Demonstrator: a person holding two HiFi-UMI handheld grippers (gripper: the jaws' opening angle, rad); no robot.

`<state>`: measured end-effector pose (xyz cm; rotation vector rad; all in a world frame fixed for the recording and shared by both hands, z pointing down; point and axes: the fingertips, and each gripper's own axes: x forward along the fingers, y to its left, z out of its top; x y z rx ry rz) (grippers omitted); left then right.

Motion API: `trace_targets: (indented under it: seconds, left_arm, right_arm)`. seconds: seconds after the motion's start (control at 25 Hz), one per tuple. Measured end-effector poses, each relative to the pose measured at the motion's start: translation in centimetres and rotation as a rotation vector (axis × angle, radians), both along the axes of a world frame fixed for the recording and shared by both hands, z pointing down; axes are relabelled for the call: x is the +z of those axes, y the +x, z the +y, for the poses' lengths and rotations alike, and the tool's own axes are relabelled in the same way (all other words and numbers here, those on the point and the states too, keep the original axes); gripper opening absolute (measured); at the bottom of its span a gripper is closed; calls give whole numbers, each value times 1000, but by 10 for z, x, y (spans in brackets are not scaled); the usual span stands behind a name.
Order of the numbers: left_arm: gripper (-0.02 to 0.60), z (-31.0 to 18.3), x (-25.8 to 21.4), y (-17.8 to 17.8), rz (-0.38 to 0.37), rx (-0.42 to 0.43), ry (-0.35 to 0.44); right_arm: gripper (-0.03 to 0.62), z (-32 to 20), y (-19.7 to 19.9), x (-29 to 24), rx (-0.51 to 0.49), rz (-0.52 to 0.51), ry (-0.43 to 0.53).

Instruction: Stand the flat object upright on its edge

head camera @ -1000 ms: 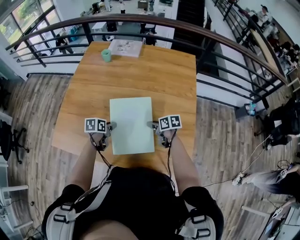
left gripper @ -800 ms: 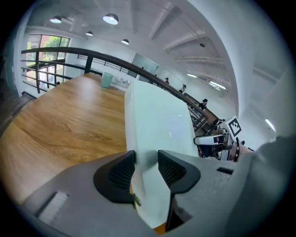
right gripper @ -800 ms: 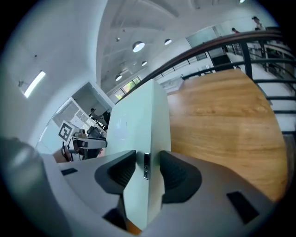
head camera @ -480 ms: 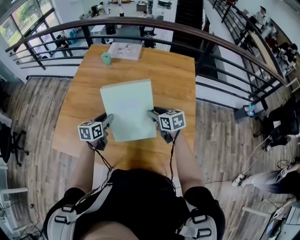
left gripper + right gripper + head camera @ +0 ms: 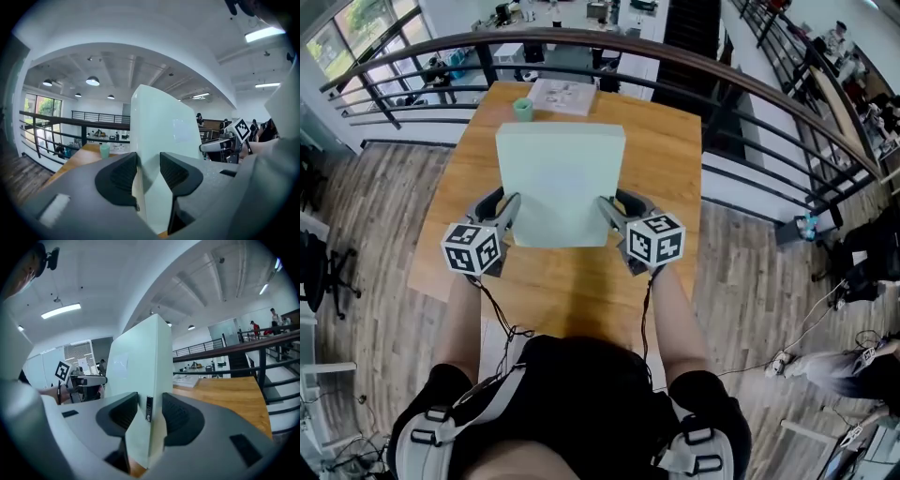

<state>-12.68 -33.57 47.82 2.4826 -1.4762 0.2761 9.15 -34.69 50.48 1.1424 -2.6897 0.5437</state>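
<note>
Hidden behind the tilted-up pale green slab (image 5: 561, 183): the middle of the wooden table (image 5: 666, 150). Masked by the jaws in both gripper views: the slab's lower edge; cannot tell whether touching the tabletop. Too small to read: print on the papers (image 5: 562, 96) beside the green cup (image 5: 523, 109). Cut off at the head view's lower edge: the person (image 5: 572, 403).
</note>
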Motion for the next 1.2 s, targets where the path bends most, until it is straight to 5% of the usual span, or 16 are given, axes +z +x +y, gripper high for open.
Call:
trace_targets:
  seconds: [0.24, 0.52, 1.2]
  left_arm:
    - [160, -29, -50, -4, -49, 39, 131]
    - [154, -76, -68, 3, -170, 84, 249]
    - [147, -198, 24, 9, -178, 158, 136]
  right_arm:
    - [167, -25, -5, -50, 30, 15, 163]
    - [160, -62, -1, -62, 105, 173, 286]
    - [153, -154, 5, 16, 261, 289, 234]
